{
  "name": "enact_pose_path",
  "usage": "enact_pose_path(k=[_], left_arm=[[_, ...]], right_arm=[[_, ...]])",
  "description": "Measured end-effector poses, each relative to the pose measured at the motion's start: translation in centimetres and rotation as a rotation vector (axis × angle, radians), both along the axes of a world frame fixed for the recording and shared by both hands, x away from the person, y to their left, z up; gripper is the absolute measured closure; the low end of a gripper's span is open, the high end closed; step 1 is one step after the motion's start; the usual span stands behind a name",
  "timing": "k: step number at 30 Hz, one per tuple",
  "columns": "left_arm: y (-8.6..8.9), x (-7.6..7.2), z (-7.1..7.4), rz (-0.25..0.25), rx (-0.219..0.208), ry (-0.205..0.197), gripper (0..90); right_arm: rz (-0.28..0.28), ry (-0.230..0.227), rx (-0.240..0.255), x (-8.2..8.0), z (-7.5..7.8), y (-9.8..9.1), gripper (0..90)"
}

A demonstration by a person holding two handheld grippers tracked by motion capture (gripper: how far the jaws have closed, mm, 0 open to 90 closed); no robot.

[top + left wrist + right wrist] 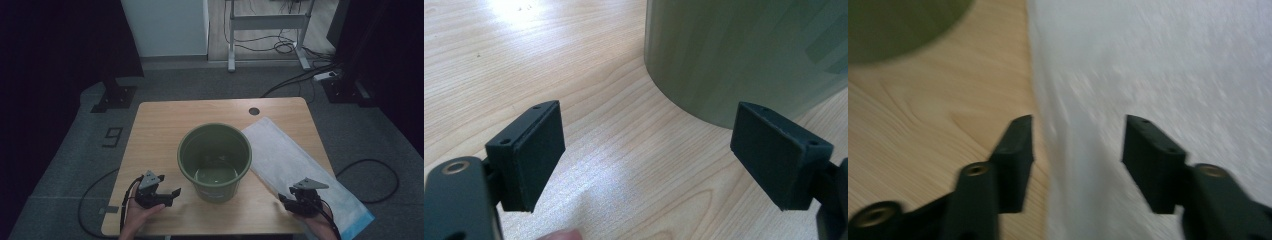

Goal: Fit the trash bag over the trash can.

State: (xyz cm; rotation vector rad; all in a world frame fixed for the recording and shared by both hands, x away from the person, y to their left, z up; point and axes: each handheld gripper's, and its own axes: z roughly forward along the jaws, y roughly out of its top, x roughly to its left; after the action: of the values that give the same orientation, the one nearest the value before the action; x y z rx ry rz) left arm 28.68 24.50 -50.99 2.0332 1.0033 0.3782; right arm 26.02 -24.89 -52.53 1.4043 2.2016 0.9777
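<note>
Both tongs stood apart, empty: left tongs [172, 194] lower left beside the green bucket [215, 155], right tongs [1075, 150] over the white cloth [1168, 70].

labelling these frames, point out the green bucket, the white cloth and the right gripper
green bucket [192, 145]: high view, left rim
white cloth [285, 155]: high view, bare middle
right gripper [1077, 145]: right gripper view, between its open jaws

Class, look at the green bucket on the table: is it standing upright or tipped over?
Upright. In the high view the green bucket shows its round open mouth facing up, base flat on the wooden table.
</note>
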Motion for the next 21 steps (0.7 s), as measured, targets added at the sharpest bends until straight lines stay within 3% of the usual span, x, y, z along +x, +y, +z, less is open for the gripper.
enact_pose_path(k=[4, 5, 8, 14, 15, 21], left_arm=[[0.1, 0.0, 0.0, 0.001, -0.002, -0.002, 14.0], [0.1, 0.0, 0.0, 0.001, -0.003, -0.002, 14.0], [0.1, 0.0, 0.0, -0.001, -0.003, -0.001, 14.0], [-0.1, 0.0, 0.0, -0.010, -0.003, -0.001, 14.1], [-0.1, 0.0, 0.0, -0.012, -0.001, 0.000, 14.0], [-0.2, 0.1, -0.2, -0.017, 0.002, 0.004, 14.1]], right_arm=[[-0.018, -0.013, 0.034, 0.0, 1.0, 1.3, 35.4], [-0.035, -0.022, 0.065, 0.2, 1.6, 2.3, 31.7], [-0.050, -0.032, 0.081, 0.6, 2.0, 3.0, 31.0], [-0.082, -0.040, 0.091, 3.7, 1.9, 5.4, 28.7], [-0.091, -0.043, 0.079, 4.9, 1.5, 6.1, 28.7], [-0.097, -0.029, 0.056, 8.1, 0.1, 7.0, 28.2]])
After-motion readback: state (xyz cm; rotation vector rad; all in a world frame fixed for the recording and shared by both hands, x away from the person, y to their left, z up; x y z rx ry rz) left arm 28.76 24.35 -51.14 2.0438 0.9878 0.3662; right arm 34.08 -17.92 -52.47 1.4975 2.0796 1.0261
